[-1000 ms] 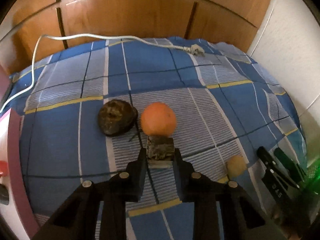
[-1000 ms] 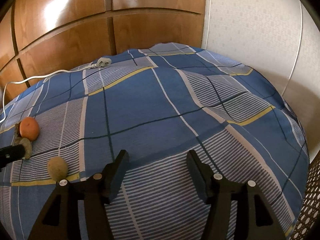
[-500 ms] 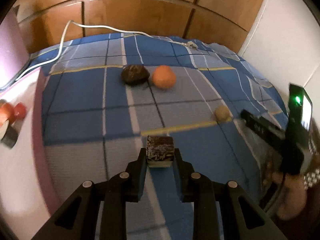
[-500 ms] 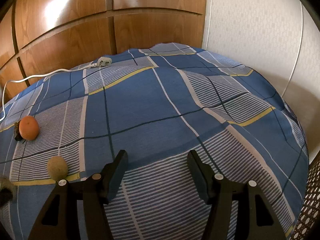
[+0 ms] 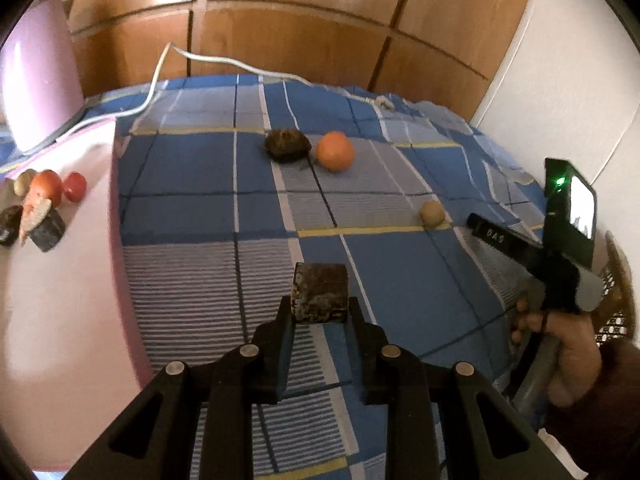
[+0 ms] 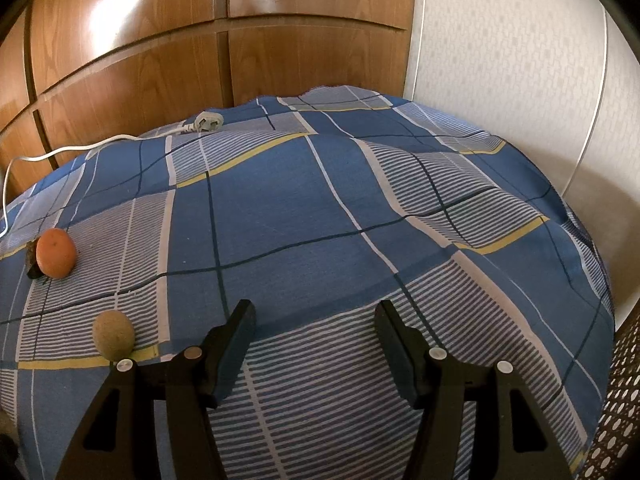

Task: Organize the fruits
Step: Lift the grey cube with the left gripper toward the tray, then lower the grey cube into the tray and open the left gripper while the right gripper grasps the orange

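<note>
1. The left gripper [image 5: 319, 304] is clamped on a dark cube [image 5: 319, 298], which sits between its two fingertips, lifted clear of the bed [image 5: 192, 280].
2. The cube is rough and brown-black, with pale flecks on its front face.
3. The right gripper [image 6: 314, 344] stands half open with nothing between its fingers, over the striped part of the bedcover near the front edge of the bed.
4. In the left view the right gripper [image 5: 492, 236] shows at the right edge of the bed, held by a hand [image 5: 560, 344] with a dark sleeve [image 5: 600, 400]; a small screen [image 5: 582, 208] with a green light sits on top of it.
5. An orange [image 5: 335, 151] lies on the bed toward its far edge, touching or just beside a dark round lump [image 5: 287, 145] on its left.
6. A small tan fruit [image 5: 432, 213] lies alone nearer the right edge, on a yellow stripe, close to the right gripper's tip.
7. A pink sheet [image 5: 60, 320] covers the left side of the bed.
8. On that sheet, at its far left, lies a cluster: two red round fruits [image 5: 74, 187], a pale one behind, and two more dark cubes [image 5: 48, 232].
9. A white cable [image 5: 224, 62] runs across the far edge of the bed and ends in a plug [image 6: 206, 122].
10. Wooden panels [image 6: 200, 40] stand behind the bed, a white wall [image 6: 520, 60] on the right.
</note>
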The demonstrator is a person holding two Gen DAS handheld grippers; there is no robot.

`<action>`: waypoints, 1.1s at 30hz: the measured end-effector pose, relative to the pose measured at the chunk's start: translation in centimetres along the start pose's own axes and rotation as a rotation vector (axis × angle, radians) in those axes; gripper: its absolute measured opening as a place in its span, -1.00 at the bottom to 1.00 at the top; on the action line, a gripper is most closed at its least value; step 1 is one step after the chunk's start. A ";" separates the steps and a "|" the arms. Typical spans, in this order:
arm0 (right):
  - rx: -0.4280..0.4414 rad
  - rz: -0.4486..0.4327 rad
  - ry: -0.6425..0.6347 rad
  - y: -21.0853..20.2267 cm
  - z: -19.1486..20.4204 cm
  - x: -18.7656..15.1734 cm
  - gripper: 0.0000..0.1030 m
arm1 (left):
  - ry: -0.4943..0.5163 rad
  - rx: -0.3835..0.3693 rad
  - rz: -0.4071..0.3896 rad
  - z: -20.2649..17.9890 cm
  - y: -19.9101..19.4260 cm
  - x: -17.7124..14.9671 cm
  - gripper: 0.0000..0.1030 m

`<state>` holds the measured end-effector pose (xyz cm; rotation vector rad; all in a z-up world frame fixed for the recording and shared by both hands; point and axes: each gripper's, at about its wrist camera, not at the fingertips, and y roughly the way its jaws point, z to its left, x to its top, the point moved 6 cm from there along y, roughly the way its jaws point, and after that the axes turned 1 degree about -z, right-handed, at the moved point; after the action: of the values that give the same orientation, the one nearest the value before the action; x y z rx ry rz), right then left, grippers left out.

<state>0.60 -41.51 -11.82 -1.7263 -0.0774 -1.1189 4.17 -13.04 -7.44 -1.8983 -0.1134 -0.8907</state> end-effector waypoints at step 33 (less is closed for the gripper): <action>0.438 0.100 -0.366 -1.9 17.3 3.4 0.22 | -0.229 0.068 -0.149 7.6 -7.4 -0.4 -0.53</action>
<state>12.52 -28.78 -8.65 -1.4965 -0.4268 -0.6413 4.66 -2.97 -3.93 -1.9416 -0.4225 -0.7543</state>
